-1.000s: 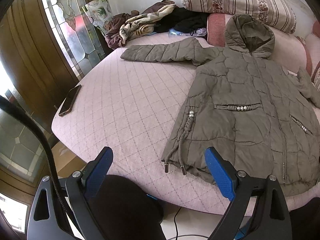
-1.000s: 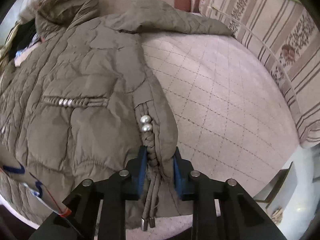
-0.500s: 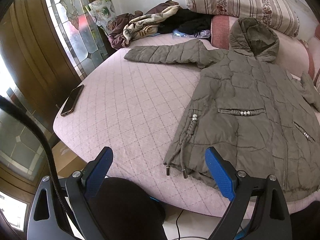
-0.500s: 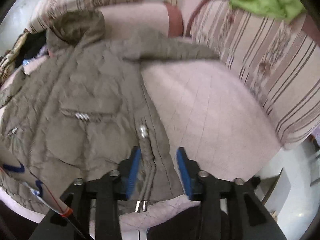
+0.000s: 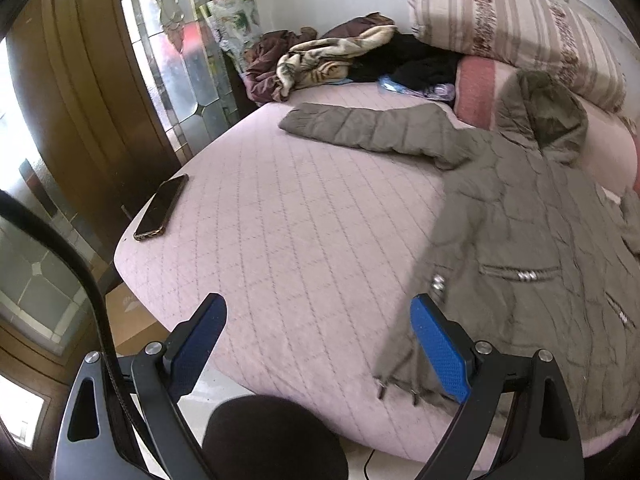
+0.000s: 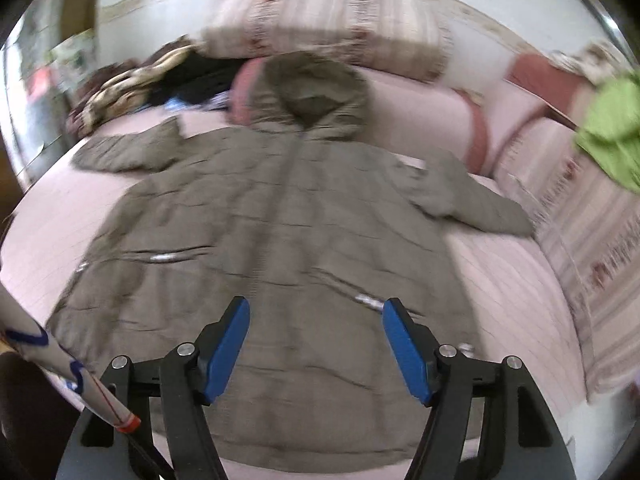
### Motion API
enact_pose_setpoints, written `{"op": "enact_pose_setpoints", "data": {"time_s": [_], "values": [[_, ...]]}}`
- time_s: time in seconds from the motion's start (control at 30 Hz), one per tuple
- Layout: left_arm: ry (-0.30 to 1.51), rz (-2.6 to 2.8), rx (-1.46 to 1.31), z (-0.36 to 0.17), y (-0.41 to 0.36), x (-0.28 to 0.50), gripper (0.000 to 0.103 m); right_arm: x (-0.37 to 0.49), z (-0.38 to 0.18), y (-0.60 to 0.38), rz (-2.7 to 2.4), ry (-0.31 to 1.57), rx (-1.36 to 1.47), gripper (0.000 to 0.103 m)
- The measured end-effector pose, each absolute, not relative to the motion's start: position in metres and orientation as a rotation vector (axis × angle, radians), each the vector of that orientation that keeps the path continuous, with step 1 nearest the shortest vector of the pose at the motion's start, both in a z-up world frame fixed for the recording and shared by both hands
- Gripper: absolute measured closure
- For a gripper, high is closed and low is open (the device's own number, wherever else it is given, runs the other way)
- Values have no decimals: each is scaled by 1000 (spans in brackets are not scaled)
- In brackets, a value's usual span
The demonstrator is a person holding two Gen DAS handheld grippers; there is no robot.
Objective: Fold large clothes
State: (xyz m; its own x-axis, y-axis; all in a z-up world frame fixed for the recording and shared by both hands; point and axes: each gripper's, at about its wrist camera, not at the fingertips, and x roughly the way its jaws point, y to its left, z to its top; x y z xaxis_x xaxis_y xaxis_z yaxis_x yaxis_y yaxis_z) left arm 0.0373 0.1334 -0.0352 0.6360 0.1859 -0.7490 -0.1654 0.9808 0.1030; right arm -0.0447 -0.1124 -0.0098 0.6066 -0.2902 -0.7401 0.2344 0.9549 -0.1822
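Observation:
An olive hooded padded coat [image 6: 288, 216] lies flat, front up, on the pink quilted bed [image 5: 304, 232], sleeves spread to both sides and hood against the pillows. In the left wrist view the coat [image 5: 532, 248] fills the right side, its left sleeve [image 5: 360, 128] stretched out toward the window. My left gripper [image 5: 318, 344] hangs open over the bed's front edge, left of the coat's hem corner, holding nothing. My right gripper [image 6: 316, 348] is above the lower middle of the coat, its jaws opening with nothing between them; the view is blurred.
A phone [image 5: 162, 208] lies at the bed's left edge. A pile of clothes [image 5: 340, 60] sits at the far left corner, striped pillows [image 5: 512, 28] along the head. A green cloth [image 6: 612, 128] lies on striped bedding at the right. A dark rounded shape [image 5: 272, 440] fills the foreground below.
My right gripper let go of the coat's right hem edge with its cords, opened, rose and swung left over the coat's middle. My left gripper shifted left; the coat now sits further right in its view.

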Motion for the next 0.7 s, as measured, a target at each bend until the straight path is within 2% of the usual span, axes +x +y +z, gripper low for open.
{"op": "enact_pose_setpoints", "data": {"time_s": [0.27, 0.4, 0.7], "values": [[879, 210, -5, -44, 166, 66, 11, -15, -25, -65, -240, 897, -132, 26], [908, 196, -34, -51, 180, 83, 17, -4, -34, -63, -257, 921, -143, 26], [954, 209, -56, -71, 198, 133, 18, 22, -55, -74, -297, 972, -114, 26]]}}
